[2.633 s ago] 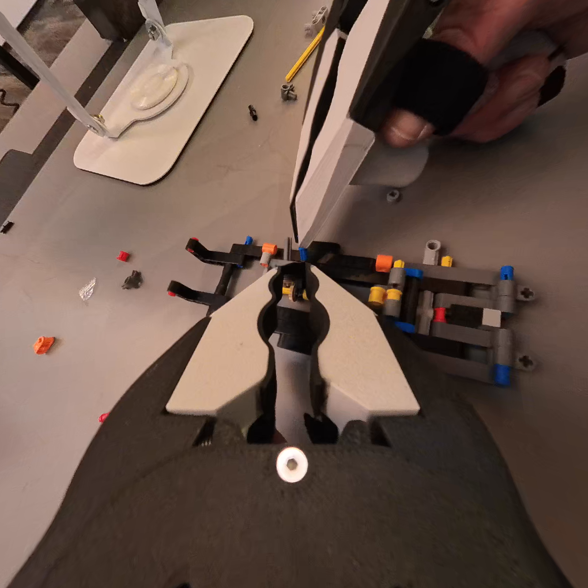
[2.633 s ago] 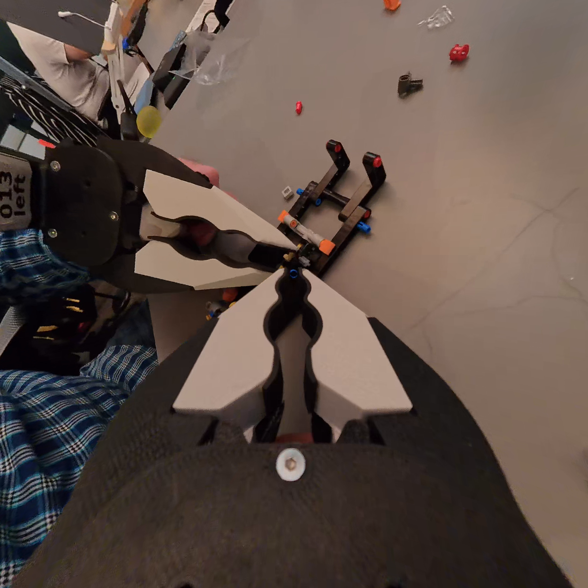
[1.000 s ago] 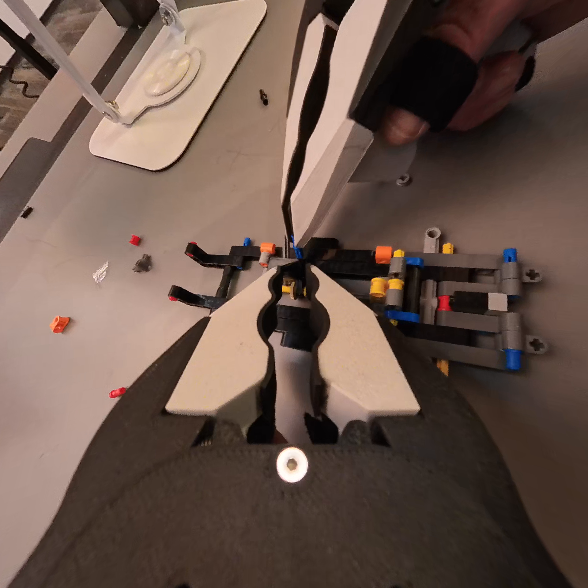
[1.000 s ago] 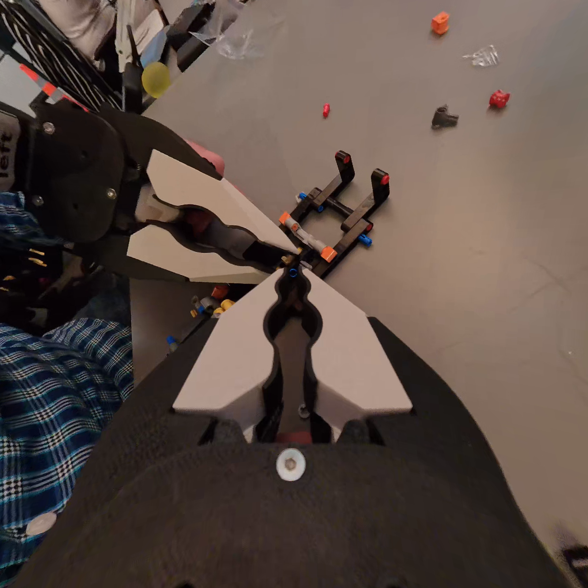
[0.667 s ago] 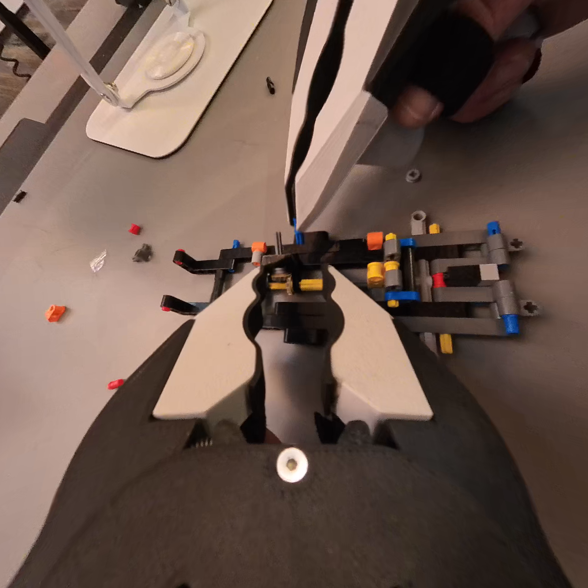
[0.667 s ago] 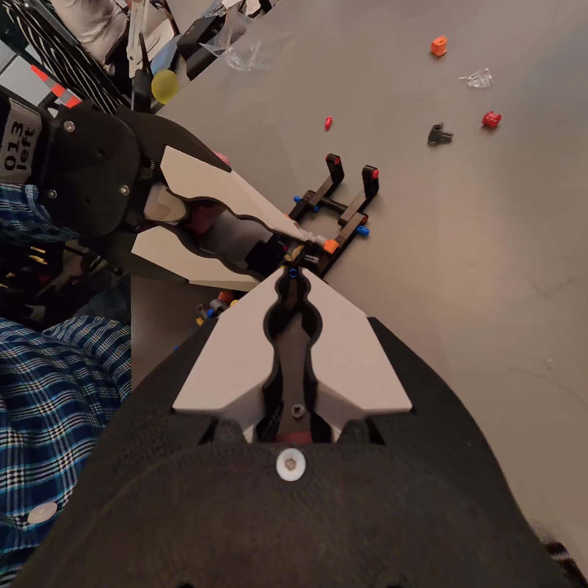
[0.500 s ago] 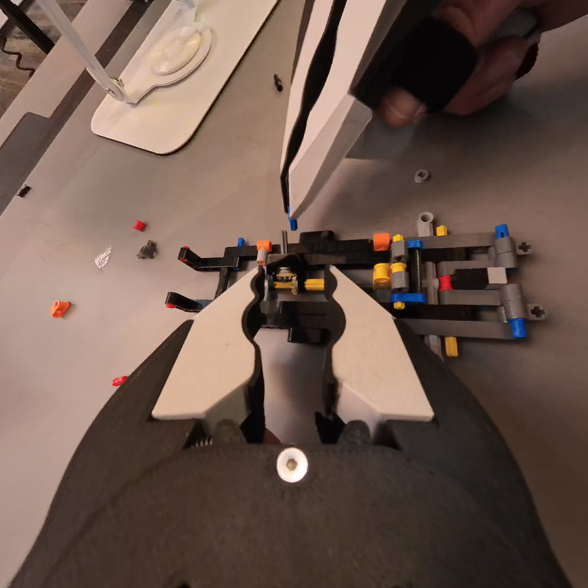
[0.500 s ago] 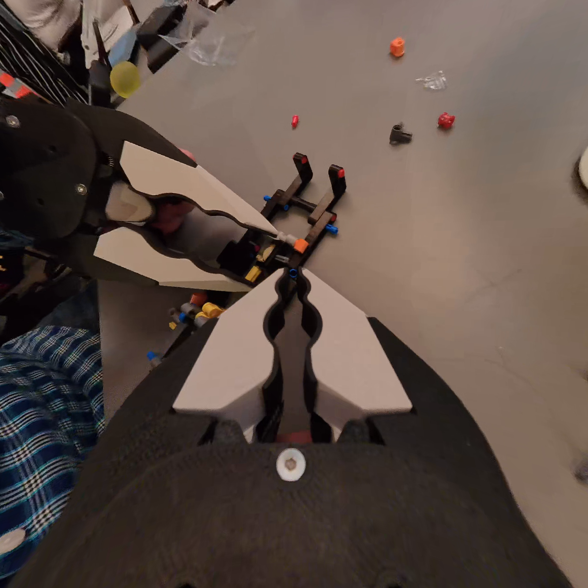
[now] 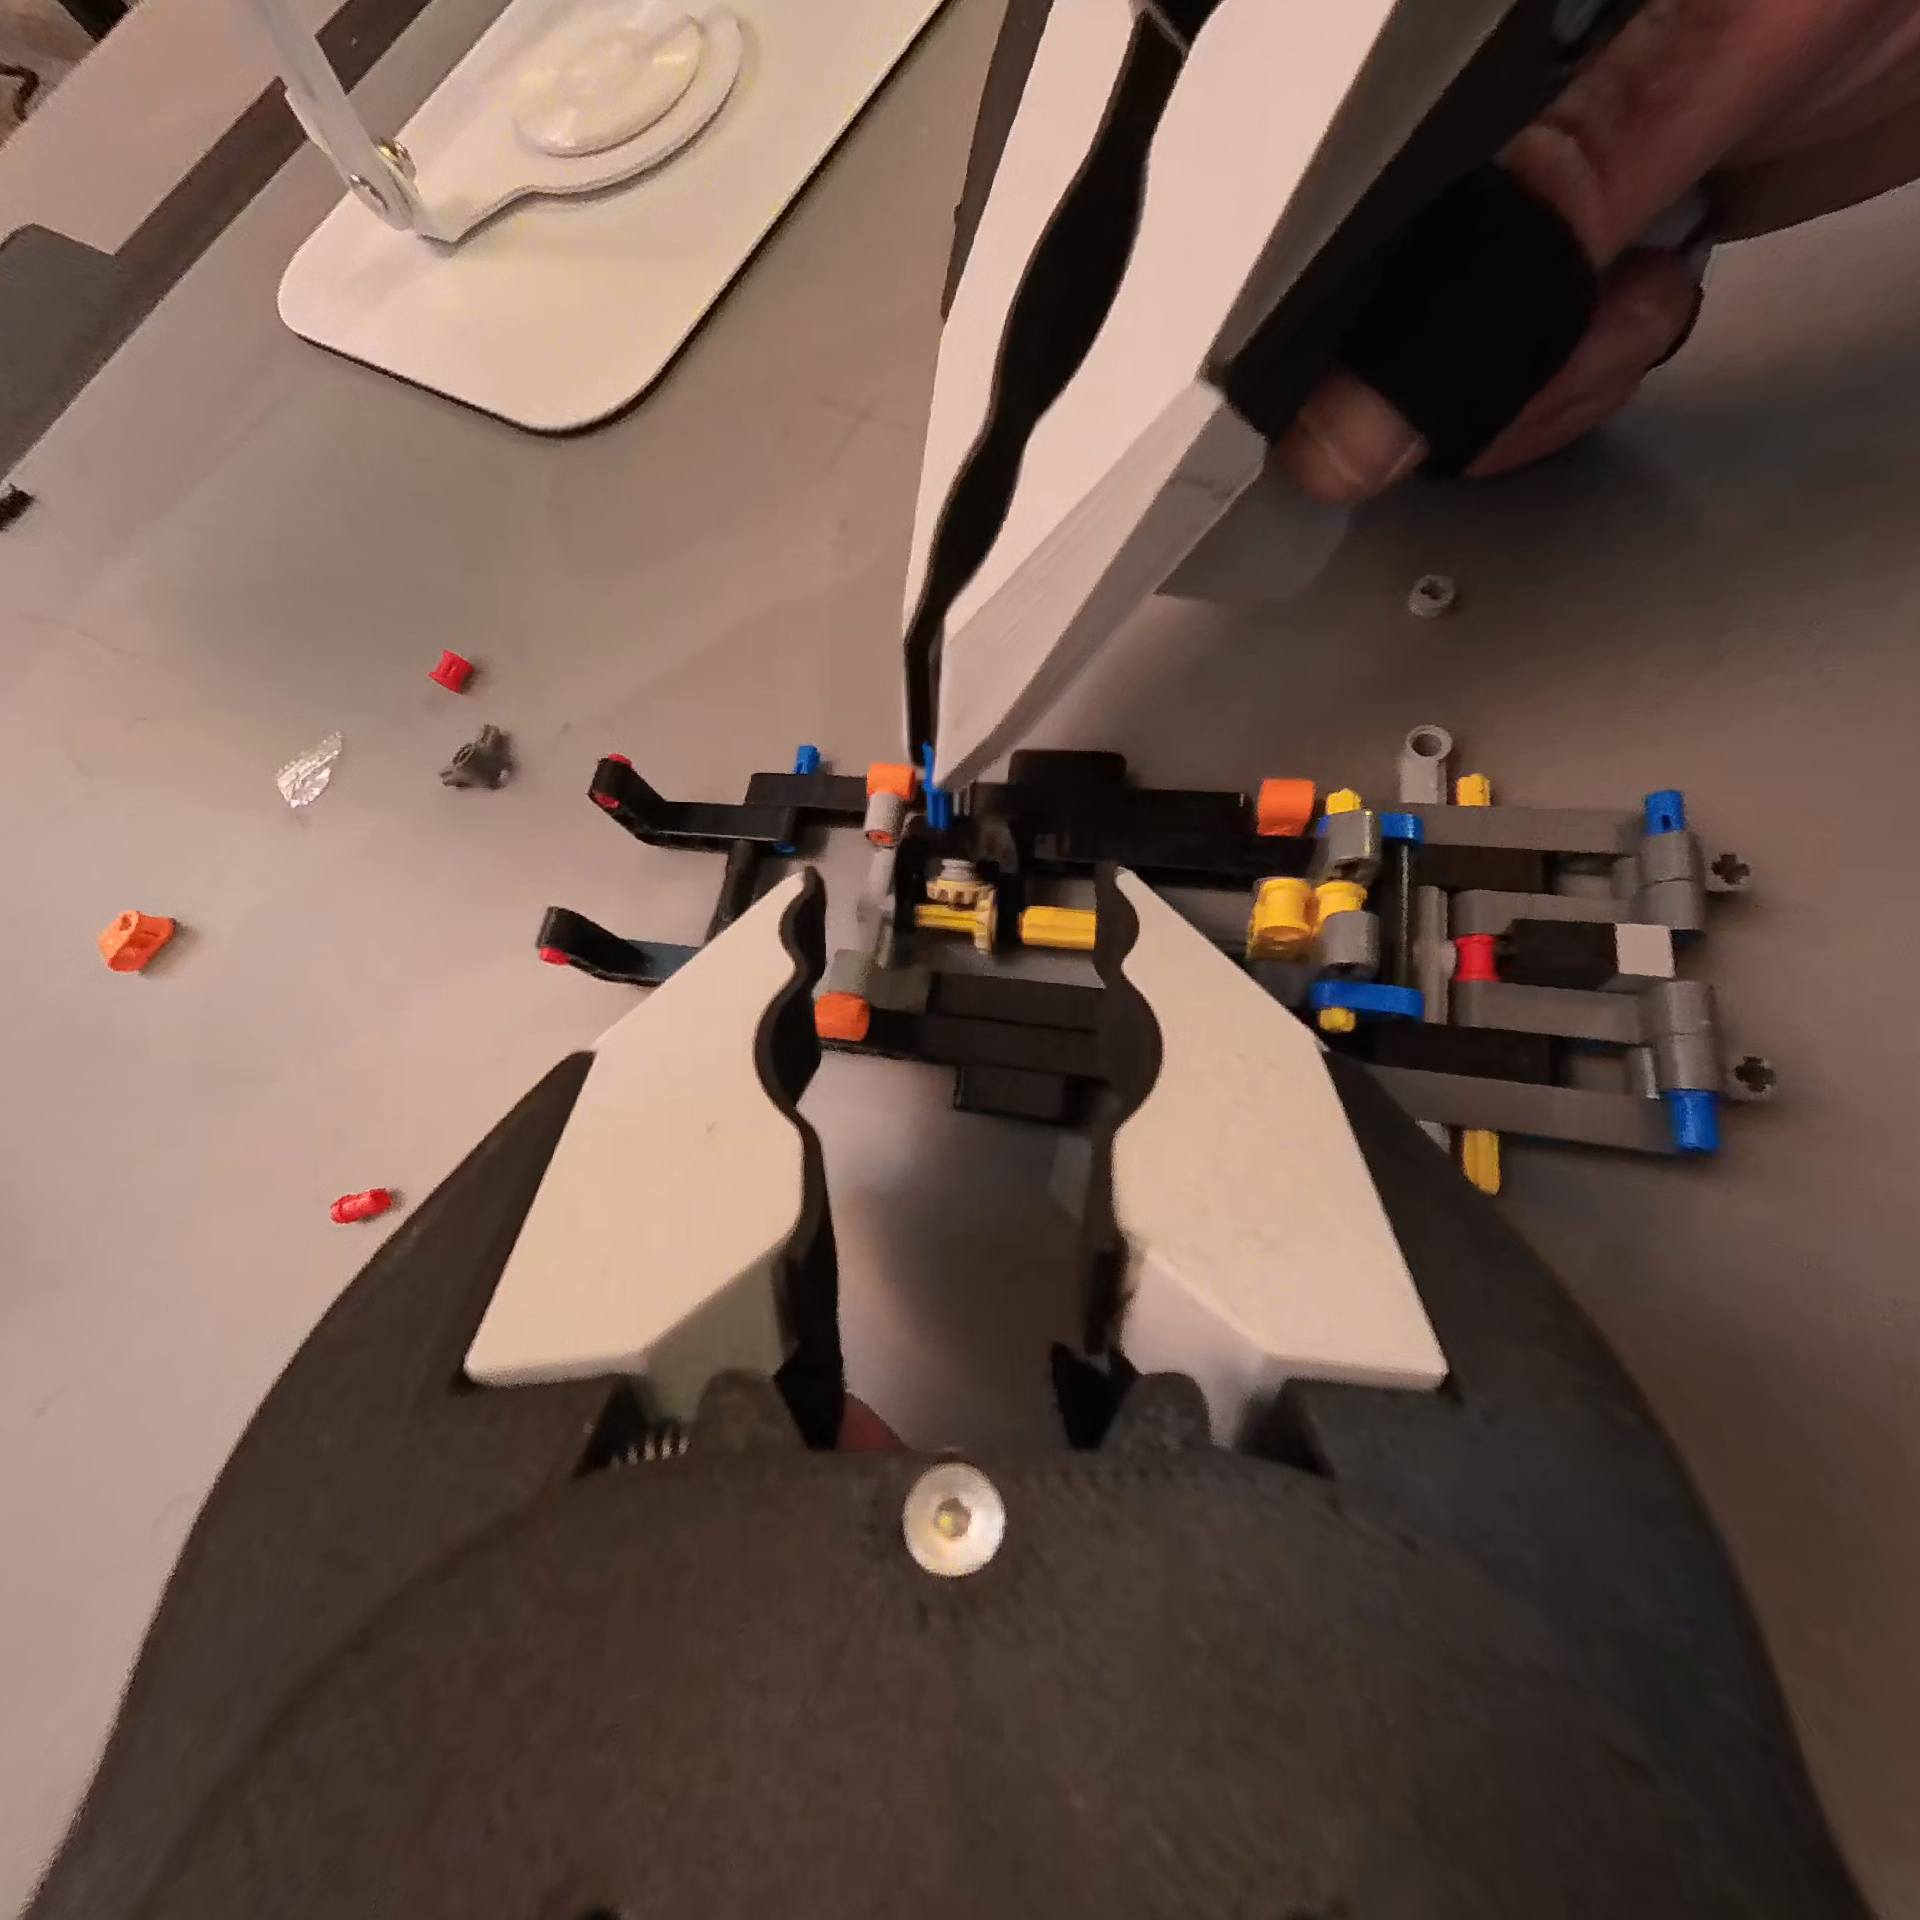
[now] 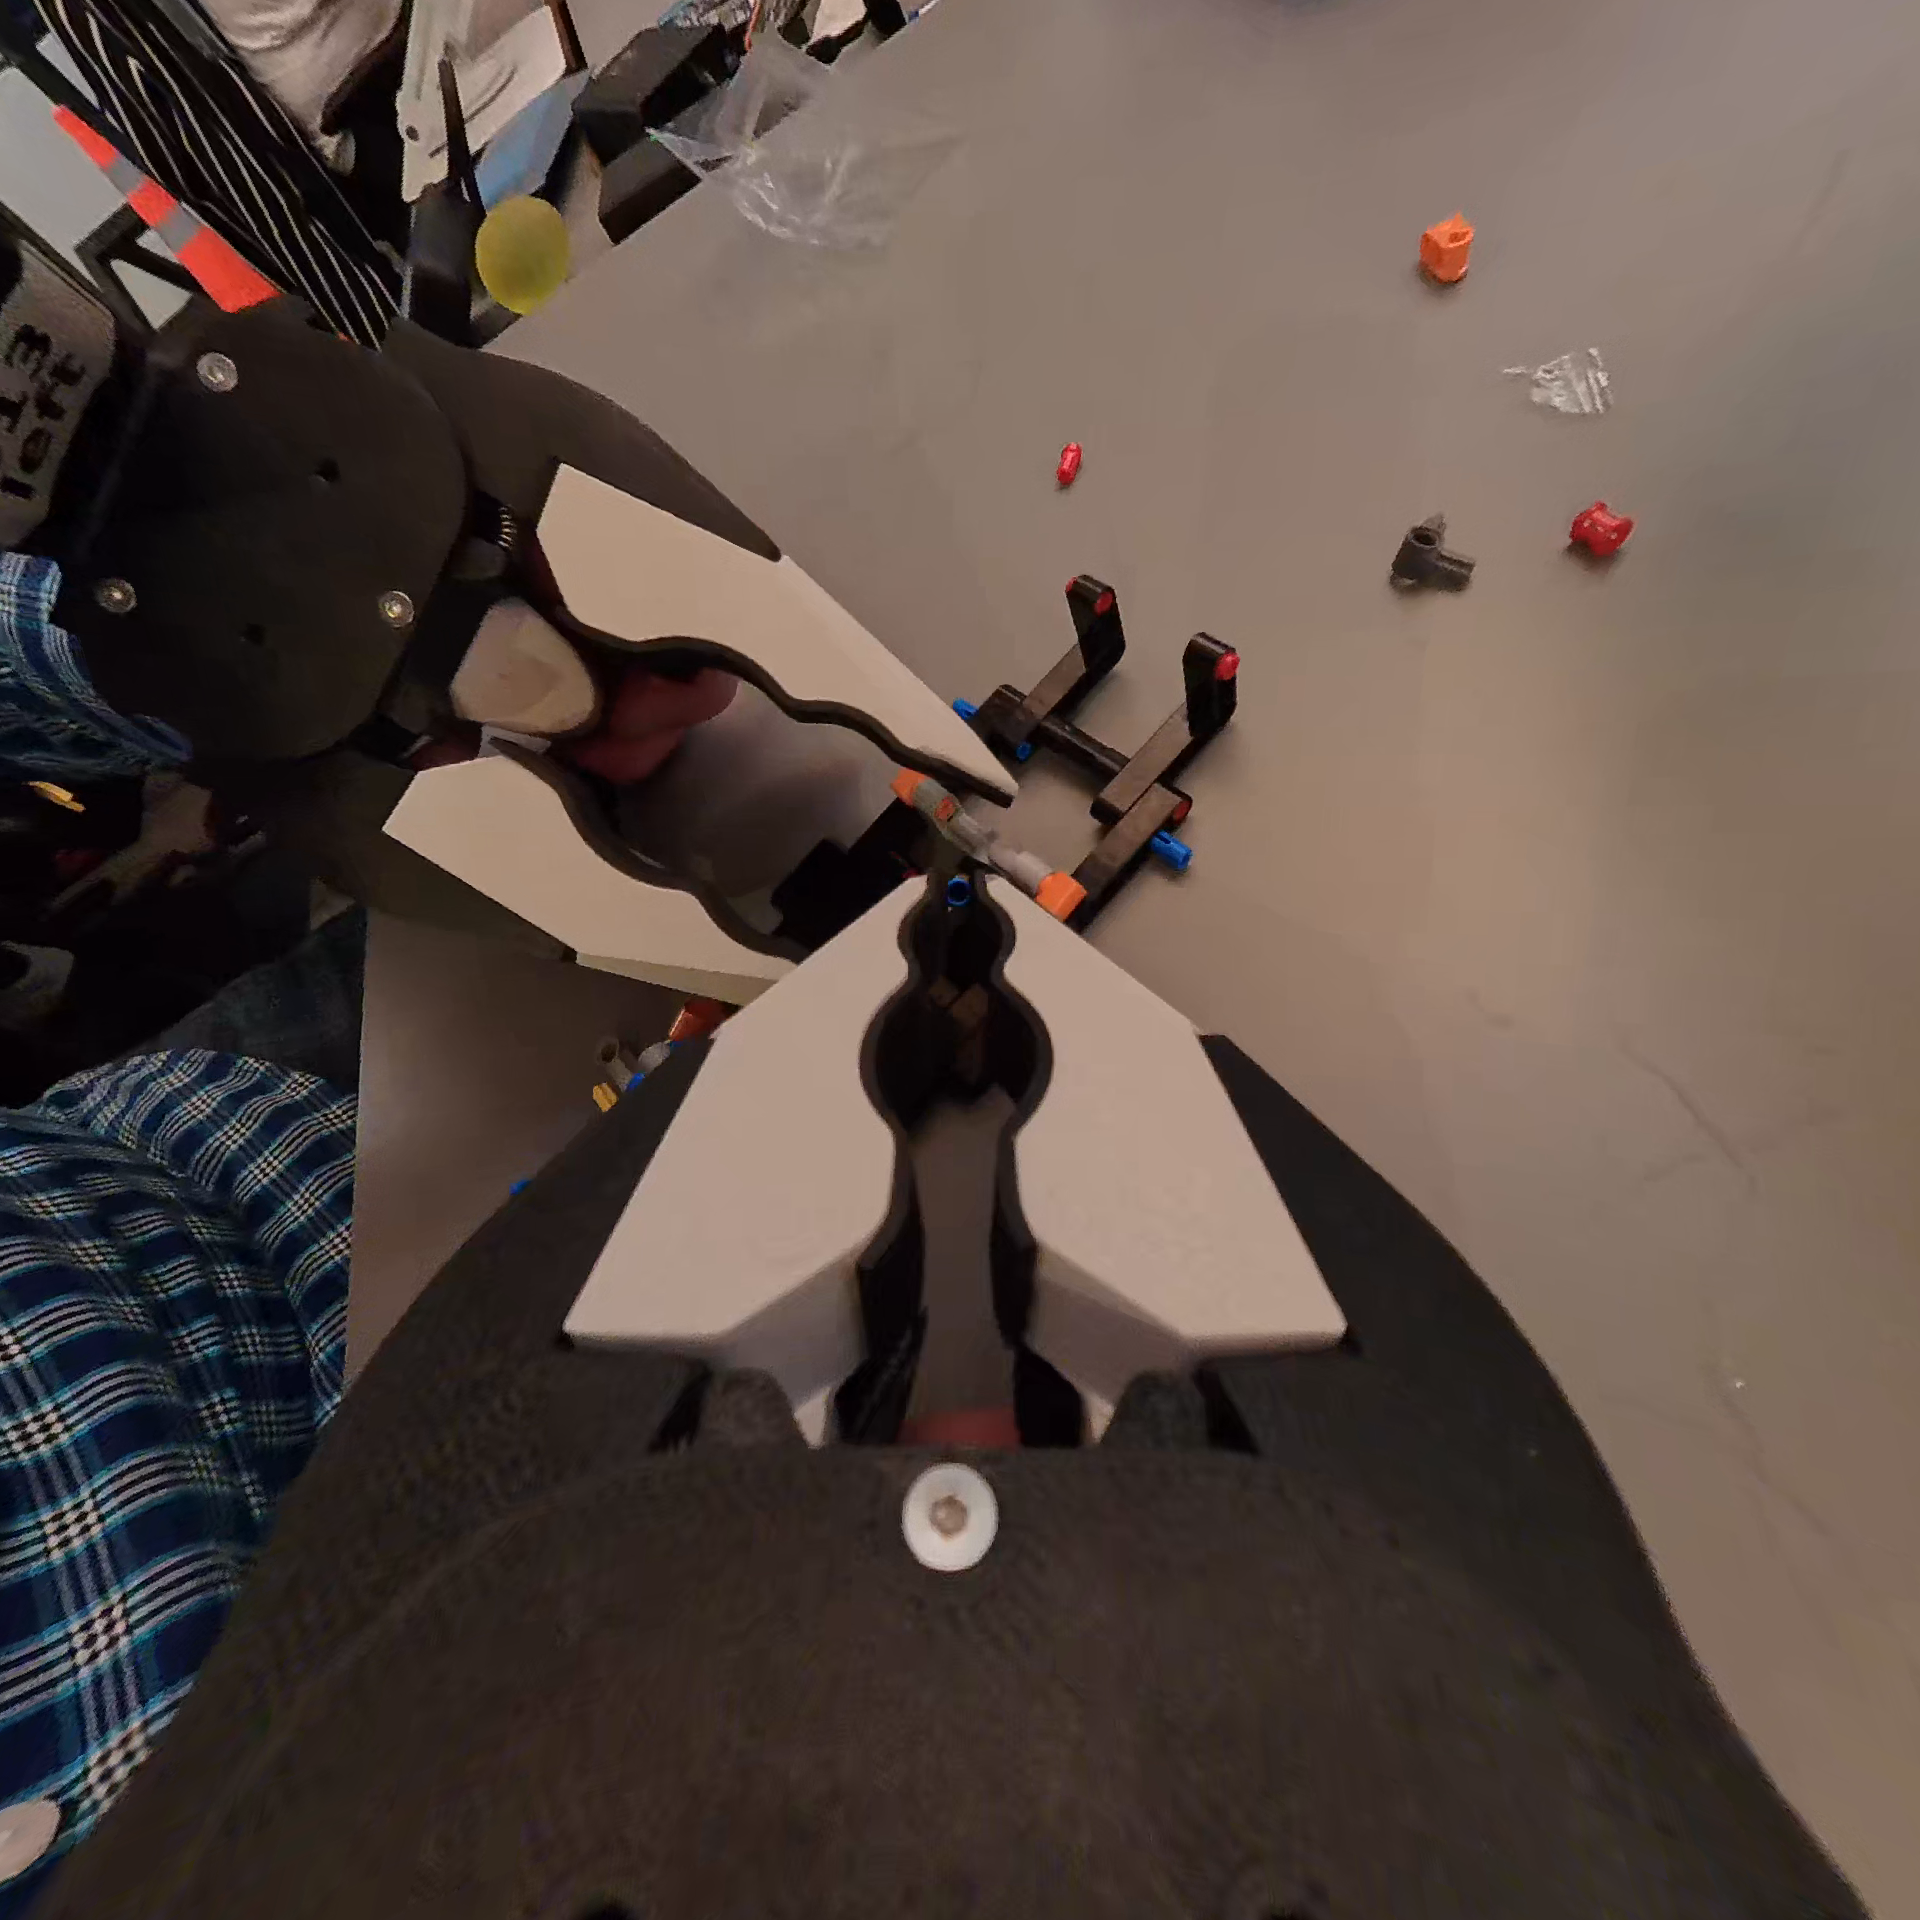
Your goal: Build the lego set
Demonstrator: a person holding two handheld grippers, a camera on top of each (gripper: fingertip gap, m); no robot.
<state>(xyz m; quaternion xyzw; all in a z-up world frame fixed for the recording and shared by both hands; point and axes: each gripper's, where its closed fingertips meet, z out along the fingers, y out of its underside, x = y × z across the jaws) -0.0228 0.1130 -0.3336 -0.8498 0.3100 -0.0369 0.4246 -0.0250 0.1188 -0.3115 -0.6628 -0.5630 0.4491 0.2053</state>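
The lego chassis, black and grey beams with yellow, blue and orange parts, lies flat on the grey table. My left gripper is open, its jaws standing either side of the chassis middle around a yellow gear. My right gripper comes down from above, shut on a small blue pin, which it holds against the far black beam beside an orange bush. In the right wrist view the blue pin sits at my right gripper's tips, with the open left gripper to the left.
A white stand base sits at the far left. Loose parts lie left of the chassis: a red piece, a dark connector, a clear scrap, an orange piece, a red pin. A grey bush lies far right. A plaid sleeve shows at the left of the right wrist view. Less than 4 cm separates the two grippers' tips.
My left gripper has opened from its narrow hold on the chassis middle and now stands wide. My right gripper lifted the blue pin briefly and has lowered it back onto the far beam.
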